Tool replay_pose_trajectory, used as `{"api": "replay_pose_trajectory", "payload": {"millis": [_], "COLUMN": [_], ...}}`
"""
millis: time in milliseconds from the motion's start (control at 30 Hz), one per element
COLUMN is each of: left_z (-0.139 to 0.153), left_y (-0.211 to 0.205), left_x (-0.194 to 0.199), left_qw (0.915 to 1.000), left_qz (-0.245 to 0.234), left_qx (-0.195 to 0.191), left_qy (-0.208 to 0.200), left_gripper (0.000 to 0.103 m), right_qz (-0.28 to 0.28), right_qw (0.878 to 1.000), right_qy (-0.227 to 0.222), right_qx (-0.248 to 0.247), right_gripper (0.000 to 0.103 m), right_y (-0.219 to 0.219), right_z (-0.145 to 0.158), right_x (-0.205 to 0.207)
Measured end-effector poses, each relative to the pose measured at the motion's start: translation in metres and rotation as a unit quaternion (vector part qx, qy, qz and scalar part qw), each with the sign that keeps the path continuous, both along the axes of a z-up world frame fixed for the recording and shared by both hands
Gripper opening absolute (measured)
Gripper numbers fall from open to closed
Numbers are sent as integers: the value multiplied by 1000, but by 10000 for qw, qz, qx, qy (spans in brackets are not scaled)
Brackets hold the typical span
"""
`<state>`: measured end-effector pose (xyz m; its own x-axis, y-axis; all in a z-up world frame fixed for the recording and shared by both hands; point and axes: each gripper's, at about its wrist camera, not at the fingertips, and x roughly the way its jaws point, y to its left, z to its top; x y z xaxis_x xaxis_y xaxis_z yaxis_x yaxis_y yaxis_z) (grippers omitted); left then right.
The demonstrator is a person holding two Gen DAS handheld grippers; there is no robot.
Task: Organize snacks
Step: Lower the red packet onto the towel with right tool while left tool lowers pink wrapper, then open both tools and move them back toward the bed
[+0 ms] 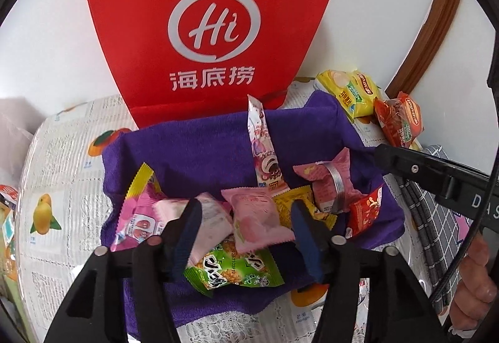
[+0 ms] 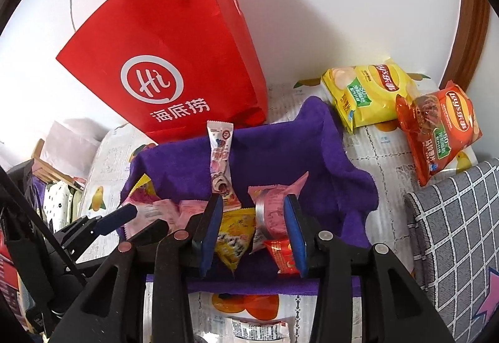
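1. The small snack packets lie heaped on a purple towelling cloth (image 1: 199,149) spread over a fruit-printed table cover (image 1: 56,162), in front of a tall red paper carrier bag (image 1: 215,15) that stands at the far side against the wall.
2. The left gripper (image 1: 246,218) hangs over the near side of the heap with its jaws parted and released; a pale pink pillow packet (image 1: 260,218) lies between the blue pads, but they do not press on it.
3. The right gripper (image 2: 254,219) is further right over the same heap. Its right pad sits against a pink packet wrapped with a silver band (image 2: 269,212); whether the jaws actually pinch it I cannot tell, as the left pad stands apart from it.
4. A green crinkle-edged packet (image 1: 234,272) lies nearest, under the pink one, and a long pink-and-white stick pack (image 1: 263,143) stands up on the cloth, its top leaning toward the far side.
5. A yellow crisp bag (image 2: 371,90) and a red crisp bag (image 2: 436,128) rest off the cloth at the far right.
6. Handling, as a judgement: the packets look light, puffy and slick, likely to slide or squash. Pinch a flat crimped end seam, not the air-filled middle; the crisp bags are fragile inside, so take them by the top seal.
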<state>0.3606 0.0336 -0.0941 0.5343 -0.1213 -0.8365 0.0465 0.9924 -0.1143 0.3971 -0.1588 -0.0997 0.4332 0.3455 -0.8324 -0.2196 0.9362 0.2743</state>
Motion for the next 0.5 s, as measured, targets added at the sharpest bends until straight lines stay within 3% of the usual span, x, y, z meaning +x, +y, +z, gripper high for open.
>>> {"api": "replay_pose_trajectory", "payload": {"millis": [500], "left_z": [3], "left_y": [-1], "left_x": [-2], "left_qw": [10000], "left_qz": [-11], "left_qx": [-18], "left_qy": [34], "left_gripper": [61], "right_qz": [91], "right_qw": [9999], "right_qy": [36], "right_qx": [54], "right_gripper": [41], "right_y": [7], "right_z": [0], "right_x": [-2]}}
